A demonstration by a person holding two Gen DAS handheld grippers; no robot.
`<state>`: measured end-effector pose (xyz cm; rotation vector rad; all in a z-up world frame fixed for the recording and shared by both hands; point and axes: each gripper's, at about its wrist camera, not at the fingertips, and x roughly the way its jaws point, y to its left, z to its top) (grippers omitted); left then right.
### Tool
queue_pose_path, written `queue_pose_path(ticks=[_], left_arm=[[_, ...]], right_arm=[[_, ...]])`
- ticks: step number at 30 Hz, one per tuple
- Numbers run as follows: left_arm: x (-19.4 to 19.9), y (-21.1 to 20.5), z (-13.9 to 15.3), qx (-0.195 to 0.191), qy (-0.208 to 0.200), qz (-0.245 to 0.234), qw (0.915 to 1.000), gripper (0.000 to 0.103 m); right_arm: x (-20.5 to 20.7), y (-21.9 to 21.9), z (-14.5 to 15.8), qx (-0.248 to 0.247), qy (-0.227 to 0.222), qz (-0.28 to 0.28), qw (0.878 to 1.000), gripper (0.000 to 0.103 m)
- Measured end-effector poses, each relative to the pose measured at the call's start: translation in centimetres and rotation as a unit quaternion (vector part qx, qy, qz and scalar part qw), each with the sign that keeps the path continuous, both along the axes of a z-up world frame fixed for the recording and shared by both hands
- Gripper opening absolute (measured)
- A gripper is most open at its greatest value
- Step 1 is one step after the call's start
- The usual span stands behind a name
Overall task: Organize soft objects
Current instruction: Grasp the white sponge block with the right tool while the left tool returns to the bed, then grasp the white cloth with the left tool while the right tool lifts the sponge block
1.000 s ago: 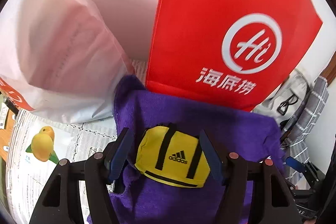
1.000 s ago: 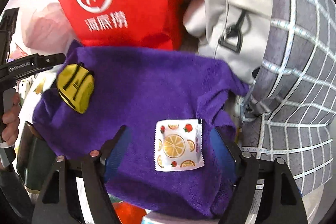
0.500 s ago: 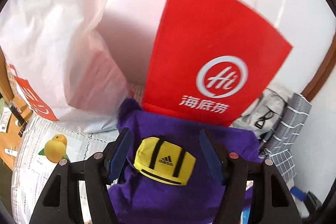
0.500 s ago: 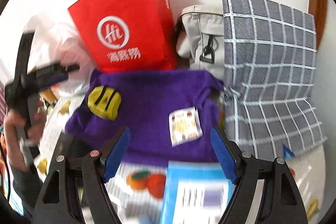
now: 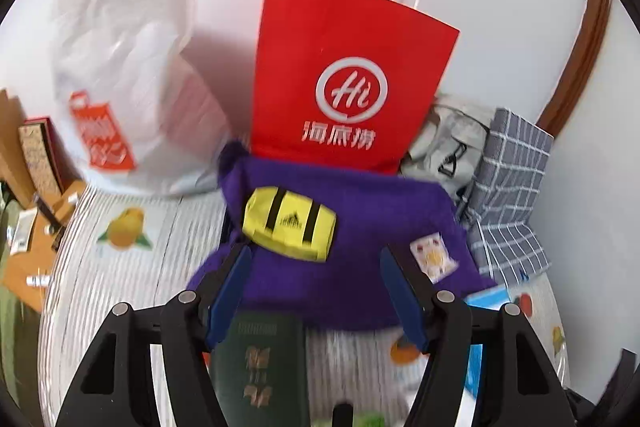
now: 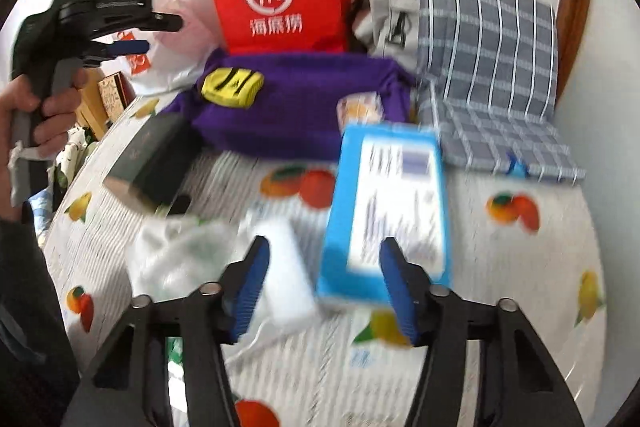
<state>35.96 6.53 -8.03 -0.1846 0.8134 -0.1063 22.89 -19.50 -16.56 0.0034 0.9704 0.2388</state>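
Now the right gripper [image 6: 322,281] is closing on nothing above the fruit-print cloth [image 6: 520,267], while the left gripper [image 5: 316,291] hangs spread and empty, both farther back than a second ago. Beyond, the yellow pouch [image 5: 289,225] lies long-axis crosswise on the purple towel [image 5: 360,267] before the red bag [image 5: 344,75]. Only the right view shows the person's hand [image 6: 38,119].

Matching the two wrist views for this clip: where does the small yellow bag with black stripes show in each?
Left wrist: yellow bag at centre, on the purple towel, just beyond the left gripper.
Right wrist: yellow bag upper left of centre, on the towel's left end.
Shared landmark: red paper bag standing behind the towel.
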Motion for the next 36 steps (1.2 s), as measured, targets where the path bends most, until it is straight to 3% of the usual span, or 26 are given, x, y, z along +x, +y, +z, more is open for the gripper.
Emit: queue_pose_path(ticks=[9, 12, 14, 20, 22, 27, 29, 36], left_arm=[[-9.3, 1.8, -2.7, -0.027, 0.026, 0.024, 0.999, 0.065], [-12.3, 2.1, -4.0, -0.04, 0.035, 0.018, 0.9984, 0.065], [-13.6, 2.2, -4.8, -0.037, 0.047, 0.016, 0.9981, 0.065], [-15.9, 2.3, -6.5, -0.027, 0.069, 0.03, 0.9968, 0.066], [-16.4, 2.0, -7.0, -0.02, 0.077, 0.036, 0.9962, 0.073], [-18.0, 0.9, -8.2, 0.027, 0.089, 0.043, 0.9948, 0.077], [-18.4, 0.4, -8.8, 0.042, 0.098, 0.038, 0.9936, 0.082], [-19.7, -1.6, -10.0, 0.045, 0.103, 0.0, 0.9936, 0.082]], right_arm=[[-1.8, 1.5, -2.6, -0.02, 0.004, -0.003, 1.0, 0.051], [-1.5, 1.7, -3.9, -0.016, 0.014, -0.01, 1.0, 0.029], [-1.9, 1.6, -3.6, -0.01, -0.001, -0.015, 1.0, 0.028], [-4.0, 0.4, -1.9, 0.006, -0.029, -0.023, 0.999, 0.028], [-5.1, -0.4, -1.6, 0.012, -0.032, -0.032, 0.999, 0.028], [-7.5, -1.9, -1.8, 0.011, -0.025, -0.039, 0.999, 0.028], [-8.2, -2.3, -1.9, 0.014, -0.024, -0.041, 0.999, 0.028], [-9.9, -4.5, -2.8, -0.021, -0.038, -0.068, 0.997, 0.028]])
